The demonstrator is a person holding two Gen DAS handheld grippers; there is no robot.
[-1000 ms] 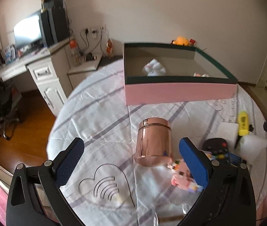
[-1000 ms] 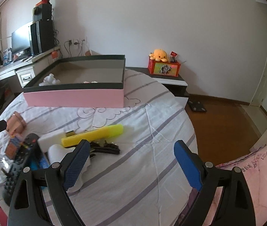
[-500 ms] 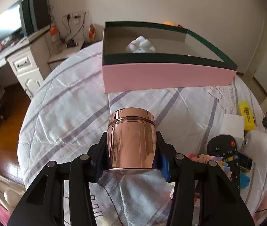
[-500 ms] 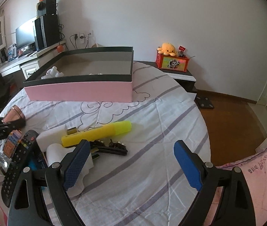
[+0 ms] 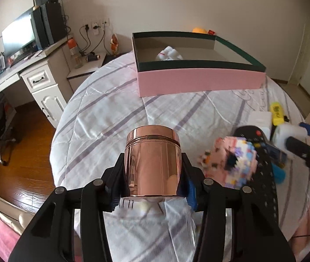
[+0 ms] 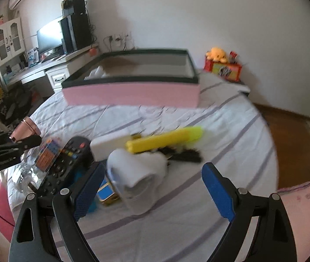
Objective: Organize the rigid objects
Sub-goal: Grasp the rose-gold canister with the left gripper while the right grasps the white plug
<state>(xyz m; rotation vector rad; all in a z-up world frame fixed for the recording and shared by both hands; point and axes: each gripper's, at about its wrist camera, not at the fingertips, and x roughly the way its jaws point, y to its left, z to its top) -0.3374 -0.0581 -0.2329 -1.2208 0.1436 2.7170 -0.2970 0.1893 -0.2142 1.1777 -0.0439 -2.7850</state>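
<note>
1. Left tongs (image 5: 153, 187): jaws closed on the shiny rose-gold metal canister (image 5: 153, 161), one blue pad on each side of its lower body. The canister stands upright in the grip, long axis vertical, lidded end up and flat base down. It sits over the white quilt with purple stripes (image 5: 102, 120); whether the base touches the quilt cannot be told.
2. In the right wrist view the same canister (image 6: 27, 127) shows at far left, tilted in that picture, held in the left tongs (image 6: 17, 140).
3. Right tongs (image 6: 152, 187): jaws wide apart, nothing between the pads; they hover above the white rolled cloth (image 6: 137, 174).
4. Long yellow cylinder (image 6: 165, 140) lies flat on the quilt, long axis running from lower left to upper right in the right wrist view, rounded end toward the upper right. A white rectangular block (image 6: 109, 145) lies just beside its left end.
5. Black remote control (image 6: 65, 163) lies left of the rolled cloth, long axis pointing up-right.
6. Pink blocky toy figure (image 5: 229, 161), blurred, is just right of the canister in the left wrist view.
7. Large pink cardboard box with dark green rim (image 5: 198, 83) sits open at the far side of the bed, well apart from the canister; a white object (image 5: 169, 53) lies inside.
</note>
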